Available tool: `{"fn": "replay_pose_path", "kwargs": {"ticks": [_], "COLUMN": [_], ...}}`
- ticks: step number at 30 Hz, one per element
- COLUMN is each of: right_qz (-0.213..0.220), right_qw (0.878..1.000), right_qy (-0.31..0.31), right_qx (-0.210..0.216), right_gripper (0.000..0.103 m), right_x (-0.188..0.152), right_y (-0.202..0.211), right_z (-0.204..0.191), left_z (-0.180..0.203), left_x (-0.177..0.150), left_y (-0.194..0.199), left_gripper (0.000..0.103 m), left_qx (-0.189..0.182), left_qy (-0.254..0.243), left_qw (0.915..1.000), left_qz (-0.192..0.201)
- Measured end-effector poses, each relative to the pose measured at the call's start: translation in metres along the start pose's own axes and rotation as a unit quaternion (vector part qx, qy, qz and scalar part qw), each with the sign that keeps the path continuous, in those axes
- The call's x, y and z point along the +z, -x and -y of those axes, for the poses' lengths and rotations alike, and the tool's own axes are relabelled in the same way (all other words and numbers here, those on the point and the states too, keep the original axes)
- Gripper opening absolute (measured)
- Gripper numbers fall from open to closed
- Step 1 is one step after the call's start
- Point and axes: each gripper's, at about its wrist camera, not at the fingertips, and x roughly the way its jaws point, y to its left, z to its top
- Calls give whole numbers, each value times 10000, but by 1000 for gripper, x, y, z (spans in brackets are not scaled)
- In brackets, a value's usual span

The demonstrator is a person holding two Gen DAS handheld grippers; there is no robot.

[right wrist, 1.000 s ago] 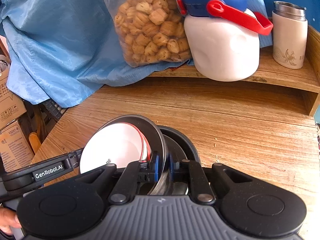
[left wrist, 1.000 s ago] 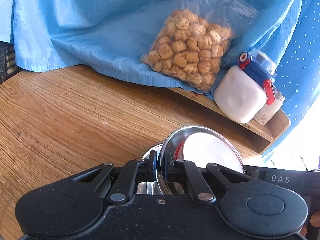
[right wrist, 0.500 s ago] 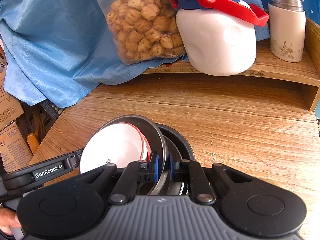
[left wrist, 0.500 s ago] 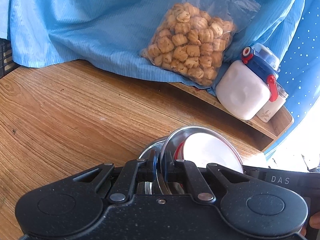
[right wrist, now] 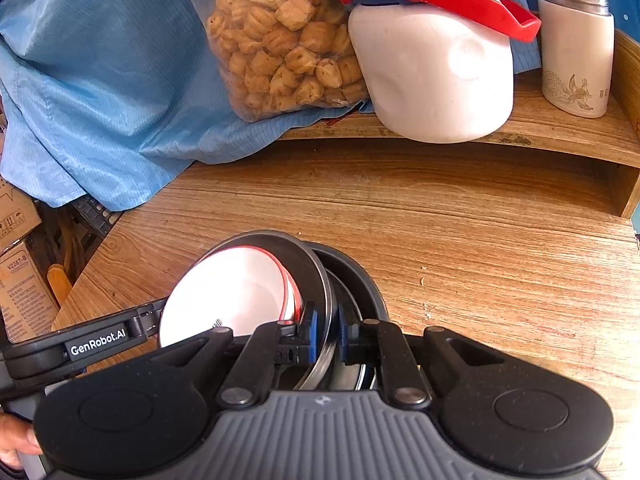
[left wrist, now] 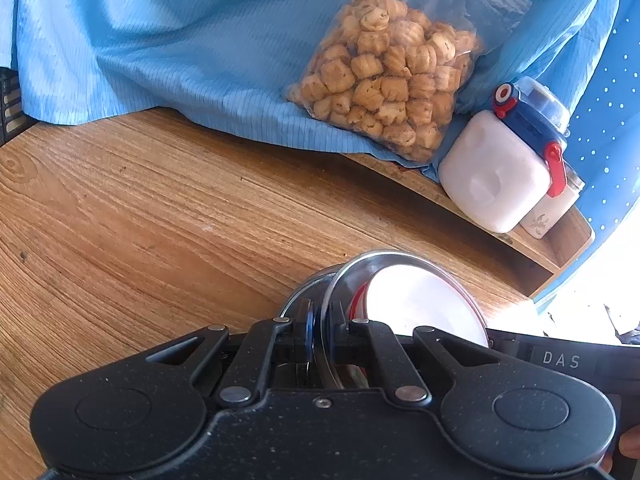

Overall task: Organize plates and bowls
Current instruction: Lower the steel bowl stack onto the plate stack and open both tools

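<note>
A stack of a steel plate (left wrist: 404, 260) with a white red-rimmed bowl (left wrist: 416, 300) in it sits over a second steel dish (left wrist: 304, 284) above the wooden table. My left gripper (left wrist: 319, 332) is shut on the steel plate's rim. In the right wrist view the same steel plate (right wrist: 308, 264), white bowl (right wrist: 232, 292) and dark lower dish (right wrist: 356, 276) show. My right gripper (right wrist: 325, 332) is shut on the plate's opposite rim. The stack tilts between the two grippers.
A bag of biscuits (left wrist: 392, 76) leans on blue cloth (left wrist: 160, 40) at the back. A white jug with blue lid and red handle (right wrist: 436, 68) and a white canister (right wrist: 576, 48) stand on a low wooden shelf (right wrist: 560, 136). Cardboard boxes (right wrist: 20, 280) lie beyond the table's left edge.
Both grippers have moved forward with the stack toward the shelf; the jug and biscuit bag loom larger in the right wrist view. The grips are unchanged.
</note>
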Motion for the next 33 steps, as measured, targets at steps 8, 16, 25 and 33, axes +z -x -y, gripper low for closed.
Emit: {"fn": "replay_pose_path", "kwargs": {"ticks": [8,16,25,33], "right_qz": [3,62,127,301], "right_qw": [10000,9999,9998,9995], "right_qy": [-46,-113,-89,-136], "right_qx": [-23,-65,-93,-13], "right_gripper": [14,14,14,14], "right_x": [2,2,2,-3], "right_y": [0,1,3,5], "right_z": [4,10,8,11], "left_z": [3,6,4,3], "left_x": [2,4,5,5], "left_y": [-4,-11,-12,-12], "left_gripper": [4,5,5,8], "left_qx": [-22,-65,-127,-168], "left_qy": [-33,-62,-67,-111], "left_qw": [10000,10000,9999,9998], "left_qz": [7,-14,-7,-40]}}
